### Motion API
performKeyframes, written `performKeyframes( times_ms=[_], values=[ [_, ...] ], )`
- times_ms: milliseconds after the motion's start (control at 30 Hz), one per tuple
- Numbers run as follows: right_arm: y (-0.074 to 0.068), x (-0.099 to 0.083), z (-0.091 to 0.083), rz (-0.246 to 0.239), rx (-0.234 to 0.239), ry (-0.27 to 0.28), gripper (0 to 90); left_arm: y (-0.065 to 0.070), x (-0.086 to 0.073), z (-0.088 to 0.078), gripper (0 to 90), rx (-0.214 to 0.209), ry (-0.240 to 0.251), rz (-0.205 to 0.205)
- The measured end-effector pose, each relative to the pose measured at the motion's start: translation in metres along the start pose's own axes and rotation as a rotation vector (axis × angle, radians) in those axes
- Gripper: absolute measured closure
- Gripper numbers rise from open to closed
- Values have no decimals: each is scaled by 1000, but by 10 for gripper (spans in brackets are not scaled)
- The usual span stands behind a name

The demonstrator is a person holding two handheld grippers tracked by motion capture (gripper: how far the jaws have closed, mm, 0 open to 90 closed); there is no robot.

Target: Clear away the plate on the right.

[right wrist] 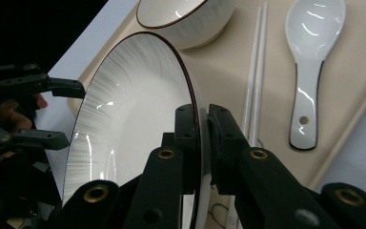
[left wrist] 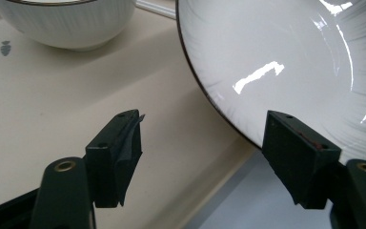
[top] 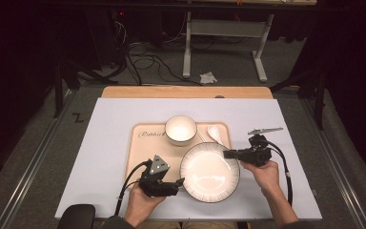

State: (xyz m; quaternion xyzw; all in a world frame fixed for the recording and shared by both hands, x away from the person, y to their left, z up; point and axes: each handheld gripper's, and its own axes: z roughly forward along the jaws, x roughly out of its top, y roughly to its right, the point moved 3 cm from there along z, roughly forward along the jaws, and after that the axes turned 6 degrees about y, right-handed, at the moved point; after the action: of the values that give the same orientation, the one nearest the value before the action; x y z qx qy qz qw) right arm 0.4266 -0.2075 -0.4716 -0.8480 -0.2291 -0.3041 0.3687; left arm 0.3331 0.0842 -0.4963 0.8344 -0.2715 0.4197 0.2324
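- Right gripper [right wrist: 204, 138] clamps the plate [top: 209, 171] at its right rim.
- Left gripper [left wrist: 202, 143] gapes, jaws straddling plate's left edge [left wrist: 219, 102], untouched.
- Tray [top: 143, 148] bare beside it.

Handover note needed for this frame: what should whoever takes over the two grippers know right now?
Right gripper: shut on the rim of the round white ribbed plate with dark edge.
Left gripper: open, one finger over the plate's near rim, gripping nothing.
Plate sits partly on the beige rectangular tray, overhanging it.
White ribbed bowl, white chopsticks and white ceramic spoon lie on the tray.
Left: placing the plate.
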Motion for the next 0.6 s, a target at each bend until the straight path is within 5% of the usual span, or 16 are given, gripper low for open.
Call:
performKeyframes(
  times_ms=[600],
  values=[
    [-15, -12, -12, -3, -22, 28, 844, 3, 13, 25, 582, -70, -33, -42]
  ],
)
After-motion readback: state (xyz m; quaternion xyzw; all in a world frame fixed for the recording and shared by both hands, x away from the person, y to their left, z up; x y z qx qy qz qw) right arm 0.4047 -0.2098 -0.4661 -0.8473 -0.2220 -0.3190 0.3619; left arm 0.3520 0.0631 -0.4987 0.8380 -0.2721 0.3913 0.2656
